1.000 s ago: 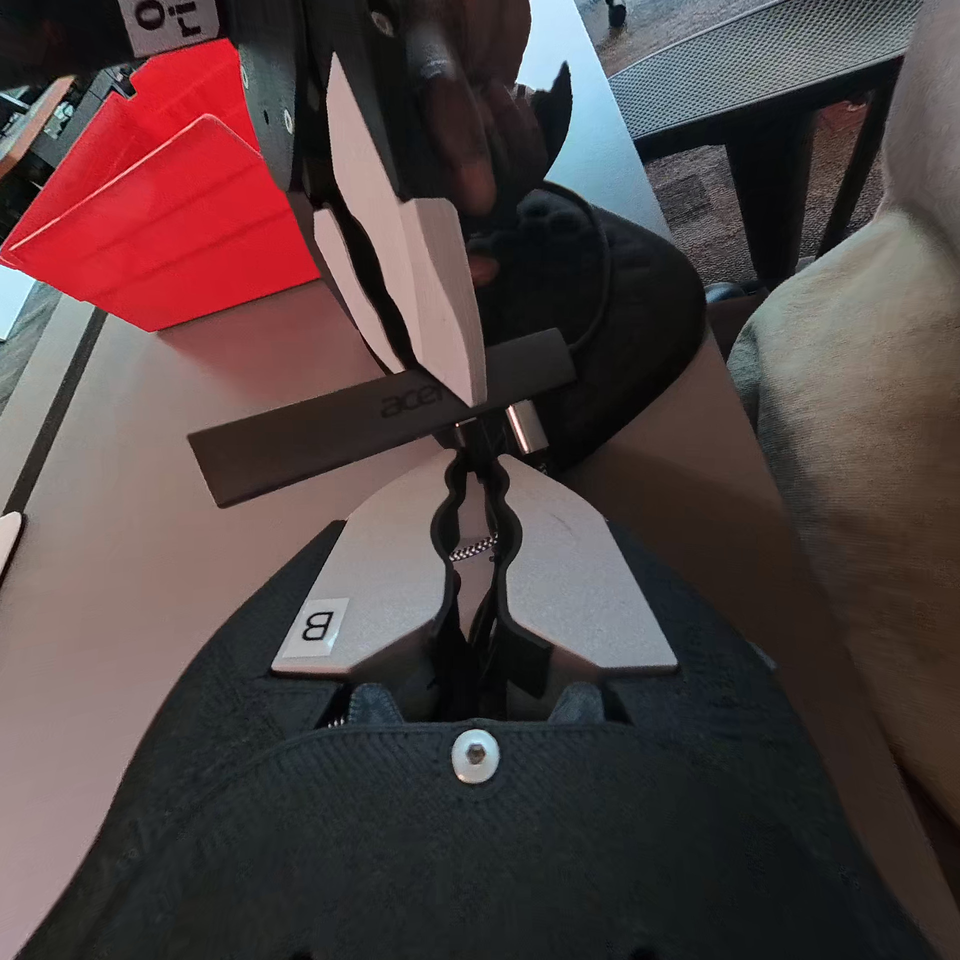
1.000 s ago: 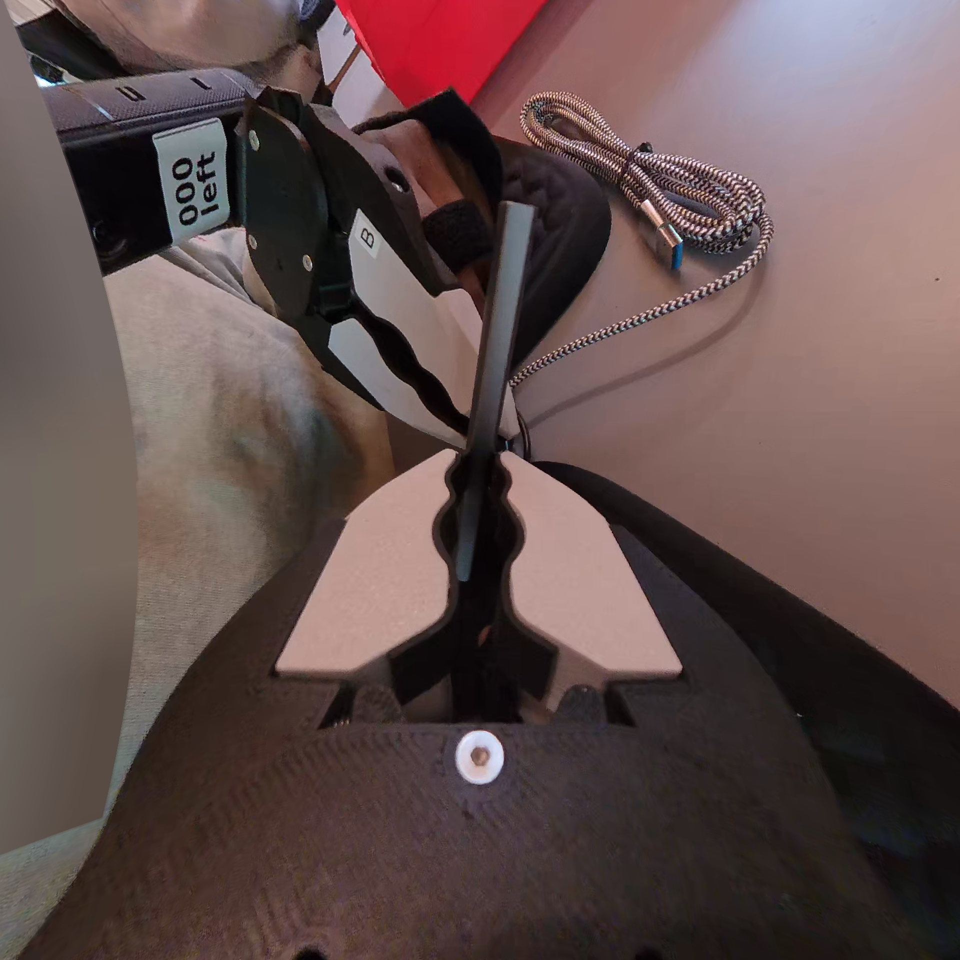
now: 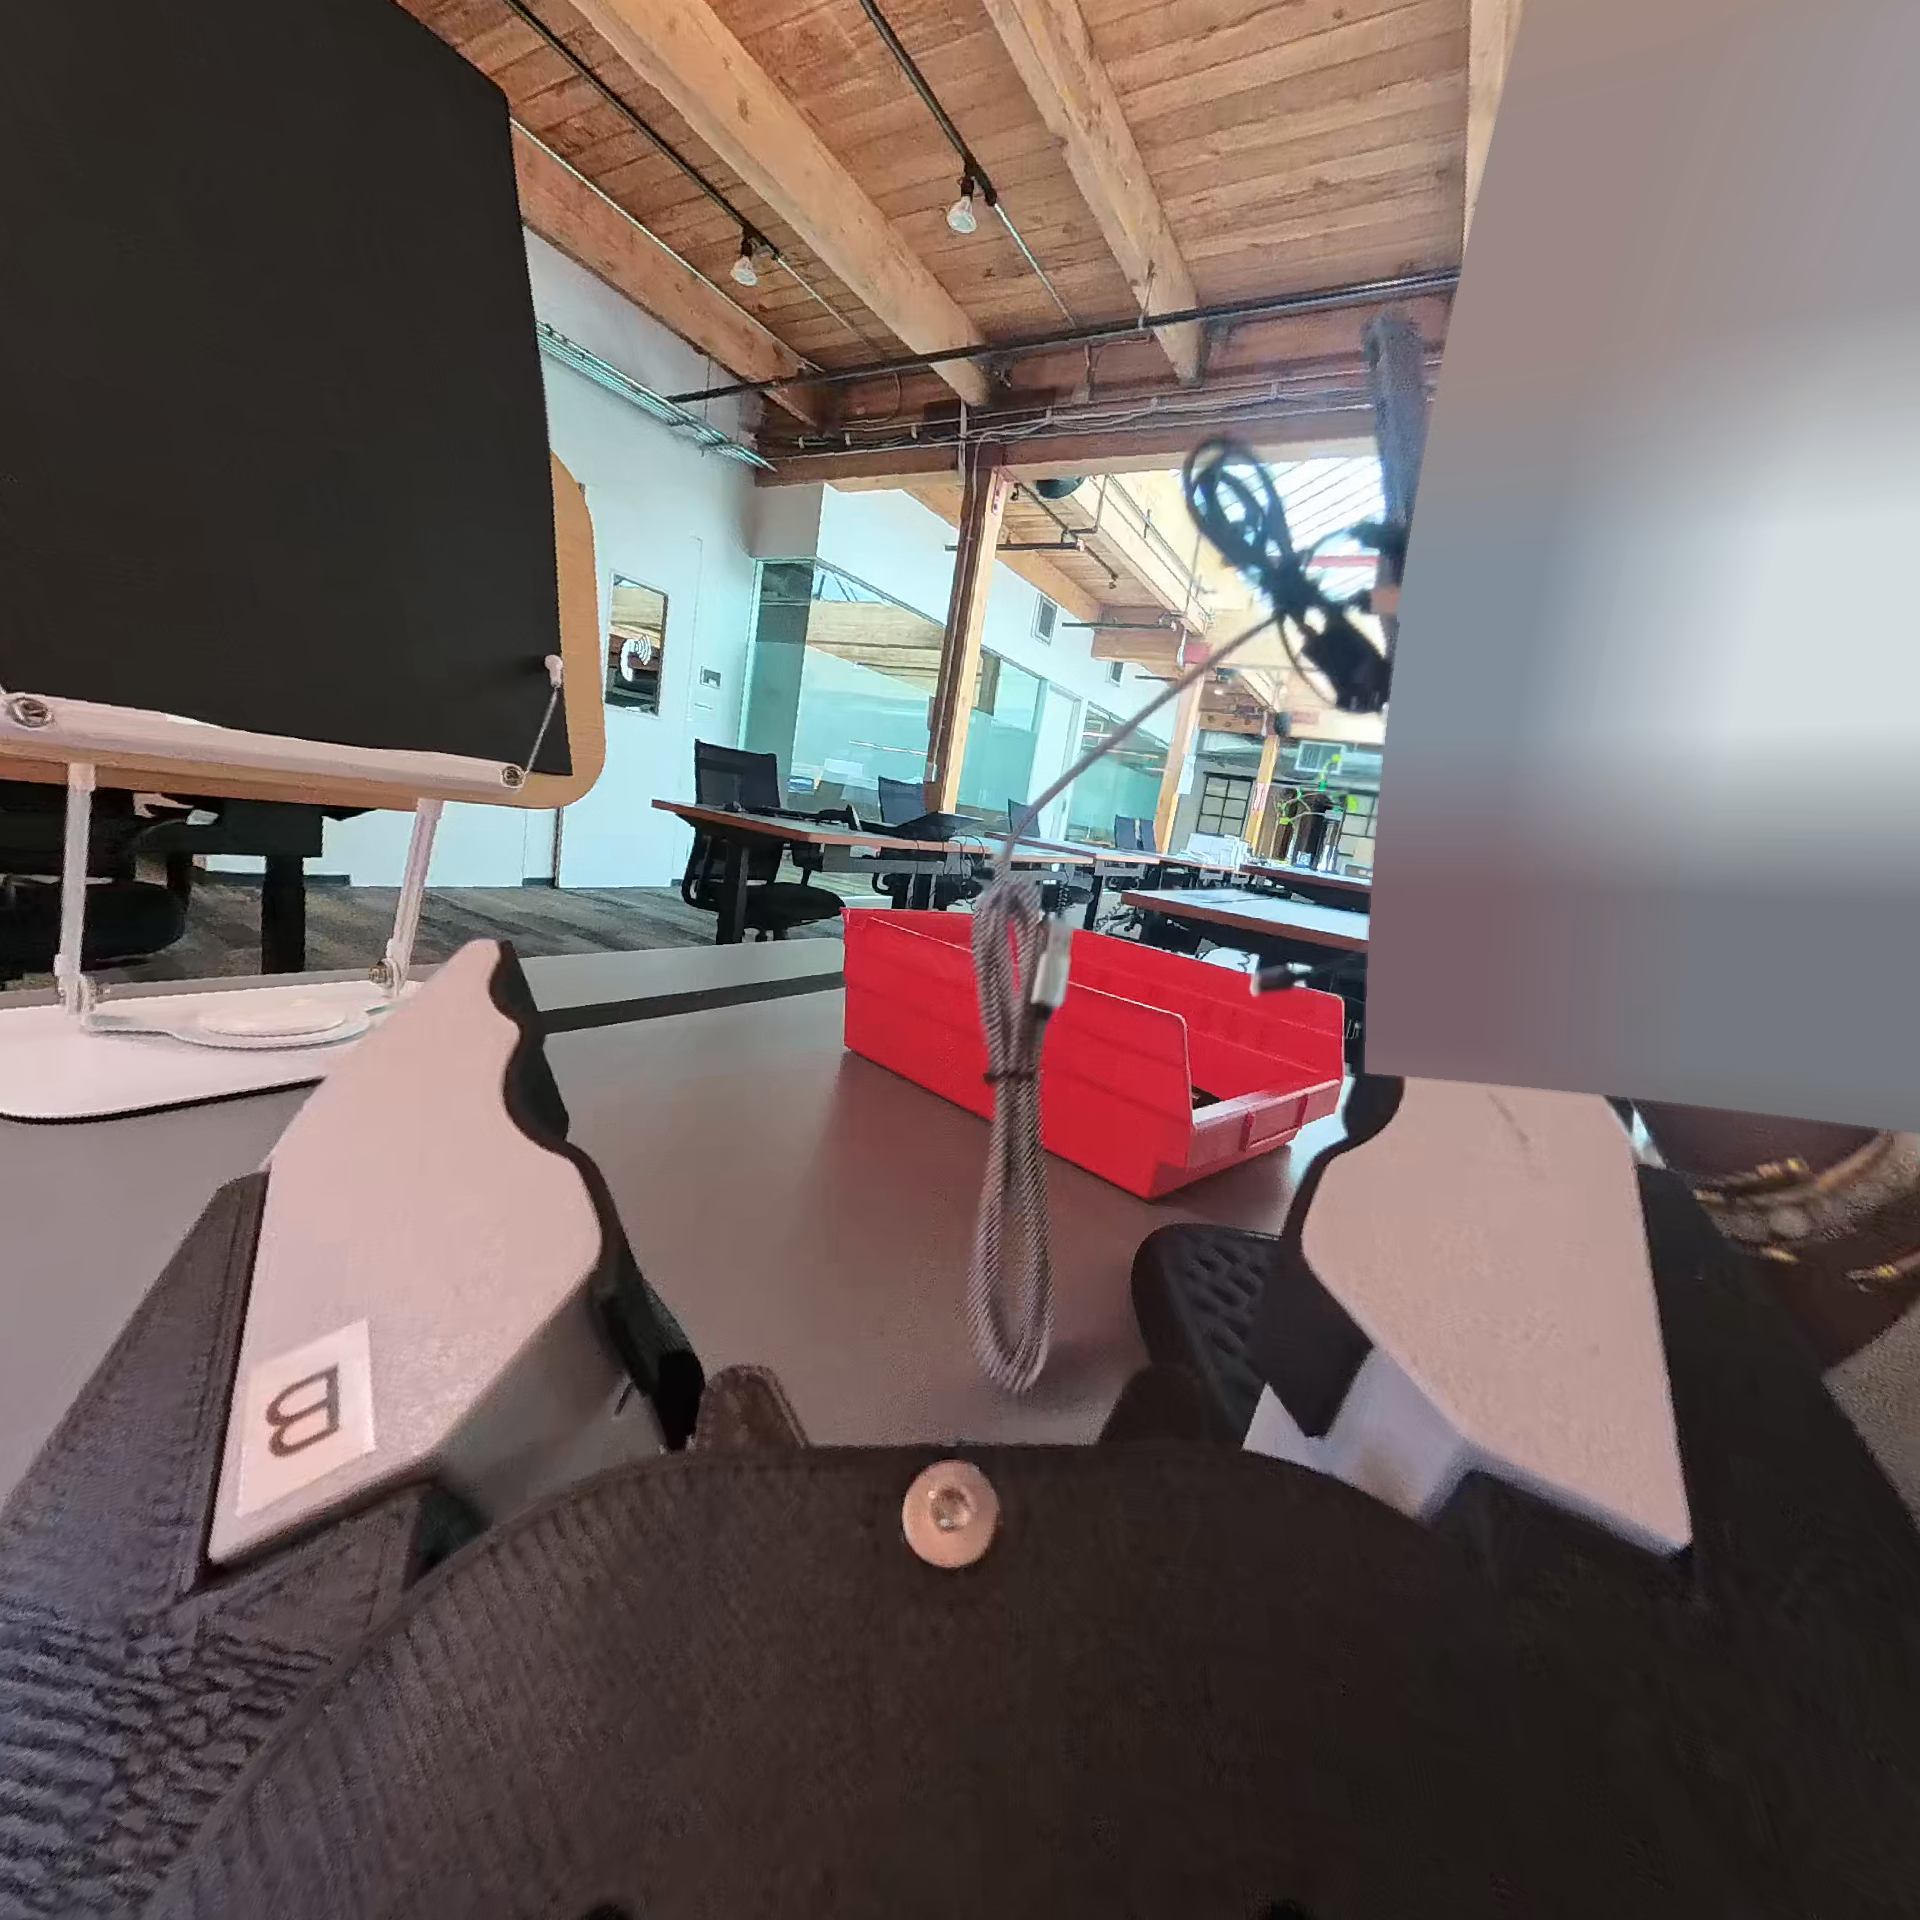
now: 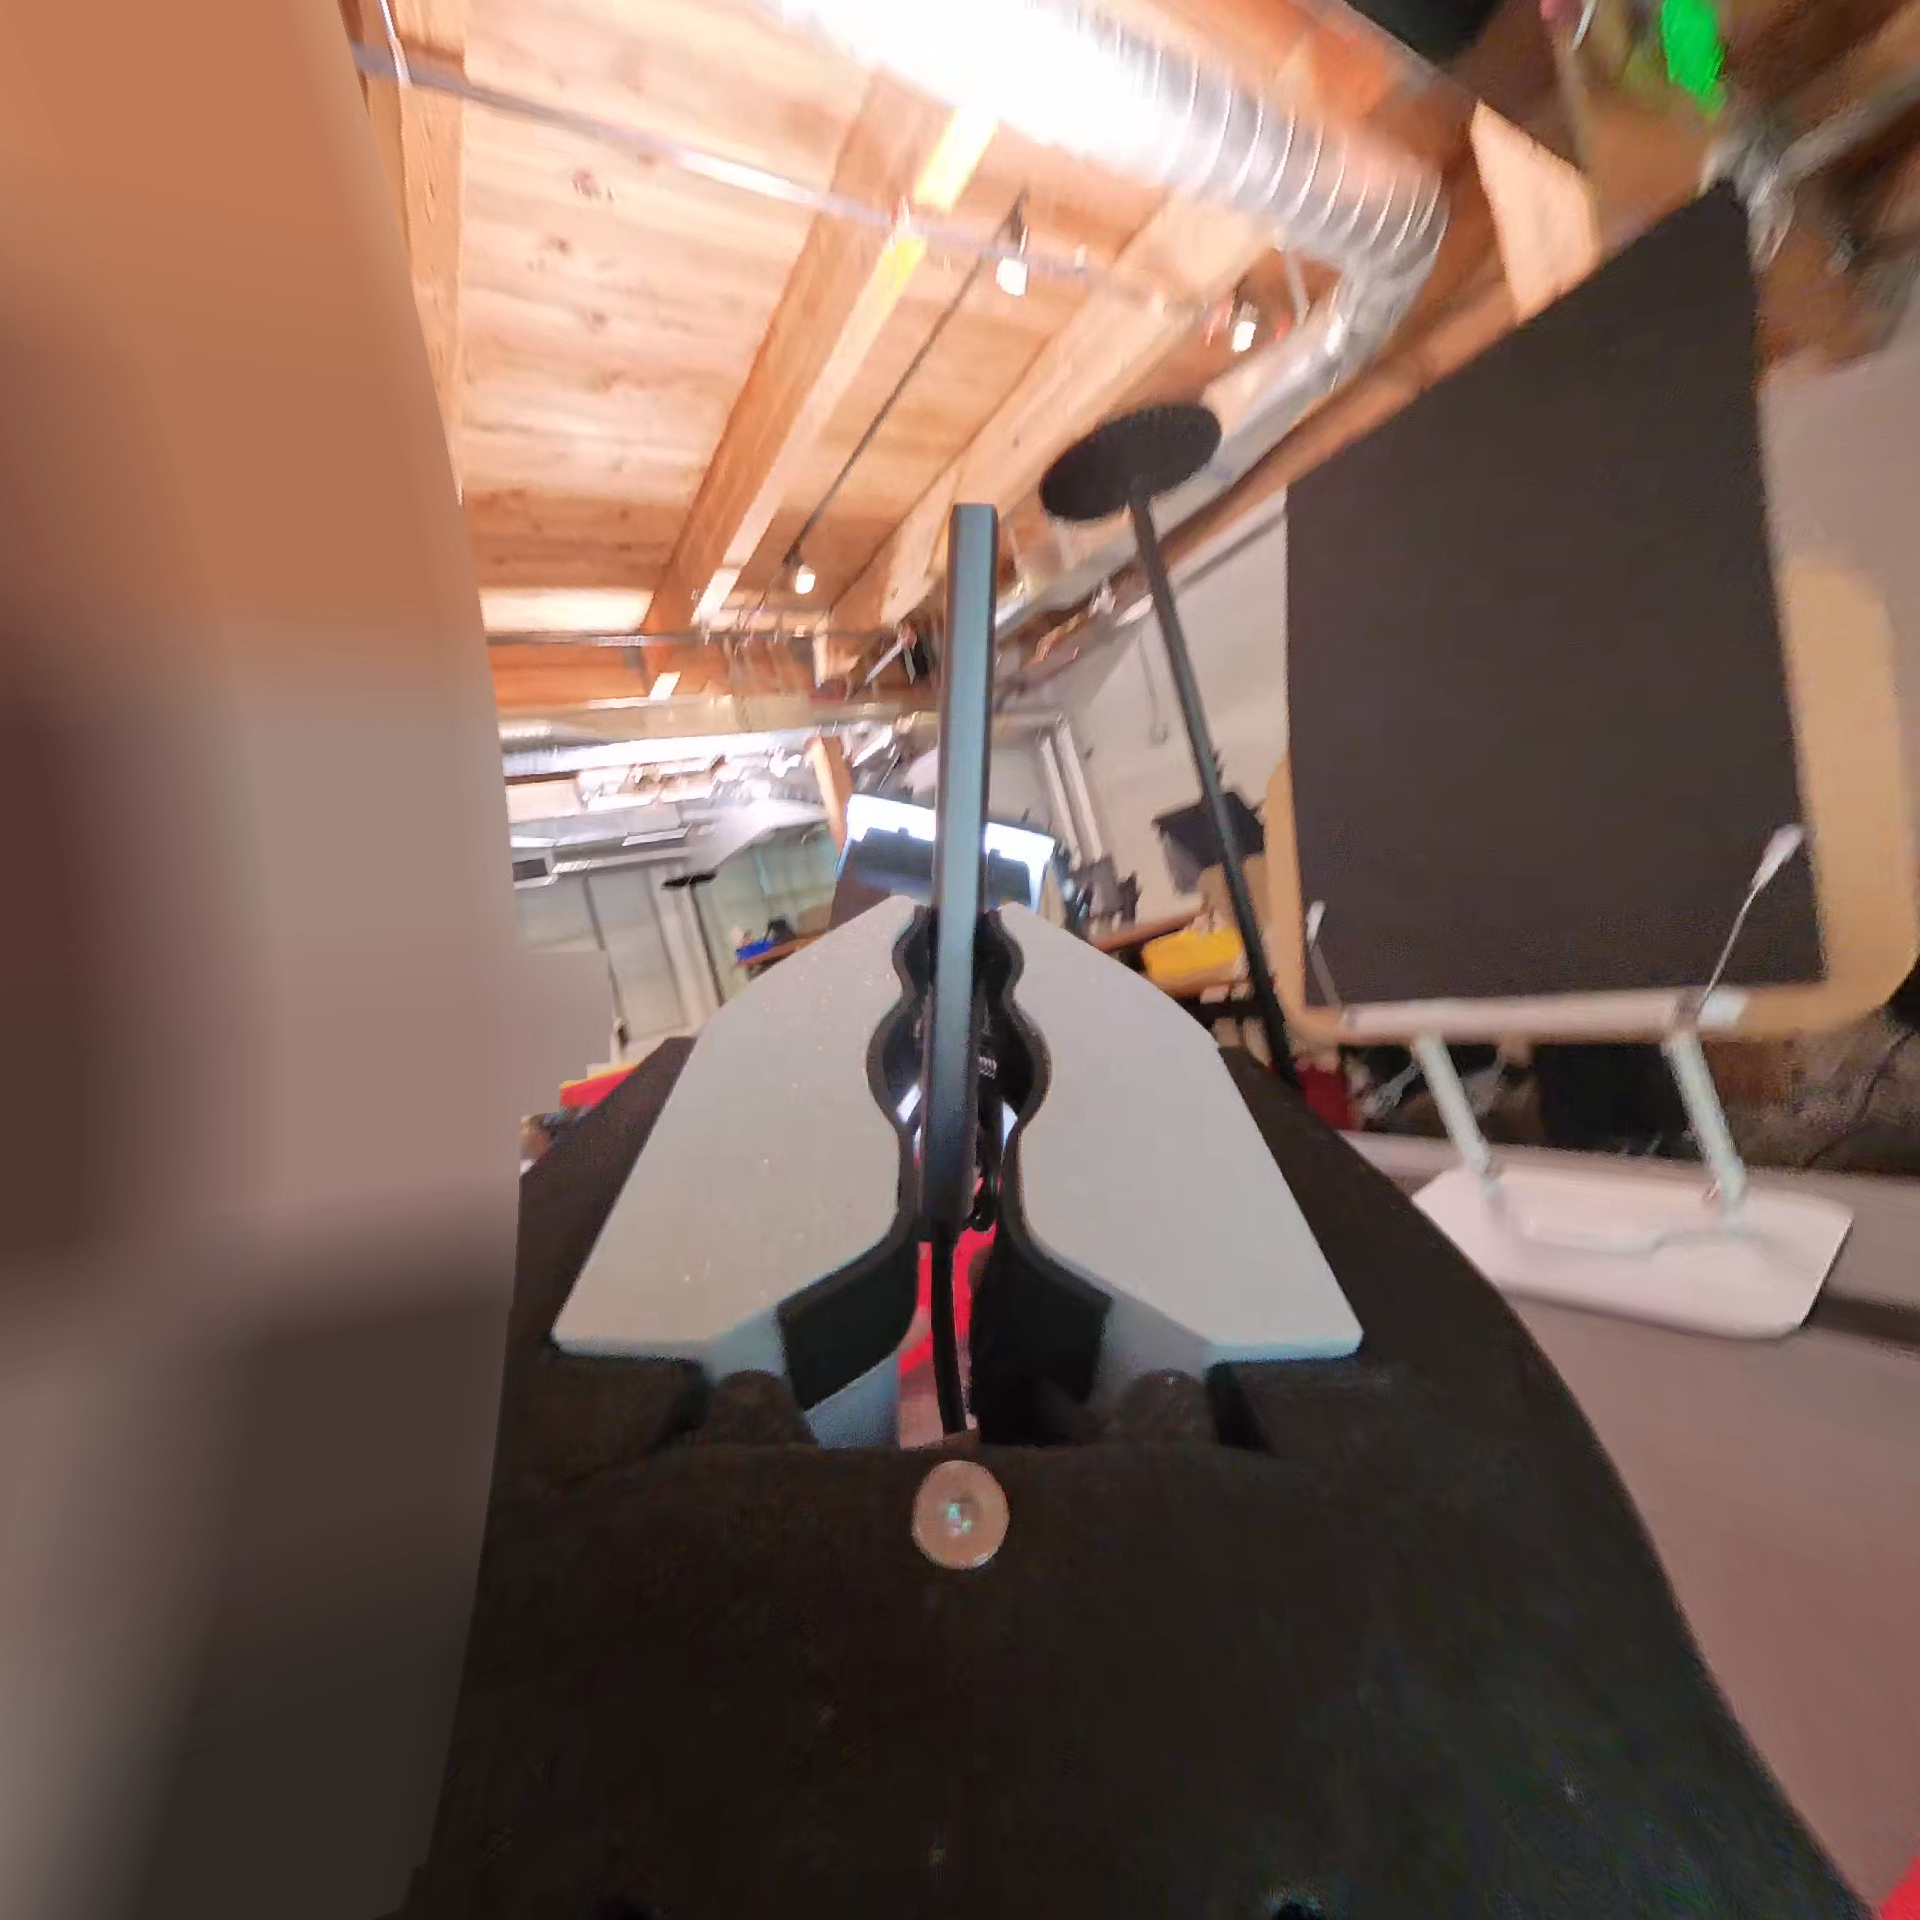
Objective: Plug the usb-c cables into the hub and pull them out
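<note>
A wooden plank ceiling with heavy beams spans the room, and a ribbed silver duct runs under it in the right wrist view. Below lies a smooth, matte grey table. On it stands a flat black panel with a rounded pale wood edge, propped on a white stand with thin struts. A glossy red plastic bin, rectangular with a low open front, sits farther along the table.

The left gripper has its 2 pale grey, wavy-edged fingers spread wide apart, gripping nothing; its black body is ribbed and coarse. A braided black-and-white cable, bundled in a long narrow loop with a metal plug at its side, hangs in the air in front of the bin, its free strand curving up to the right toward a dark, blurred tangle of cord high up, at the edge of the mosaic patch.

The right gripper has its jaws clamped on the hub, a thin, dark grey, slab-like bar seen edge-on, standing upright between the fingers and rising well above their tips. A slim black cord leaves its lower end.
</note>
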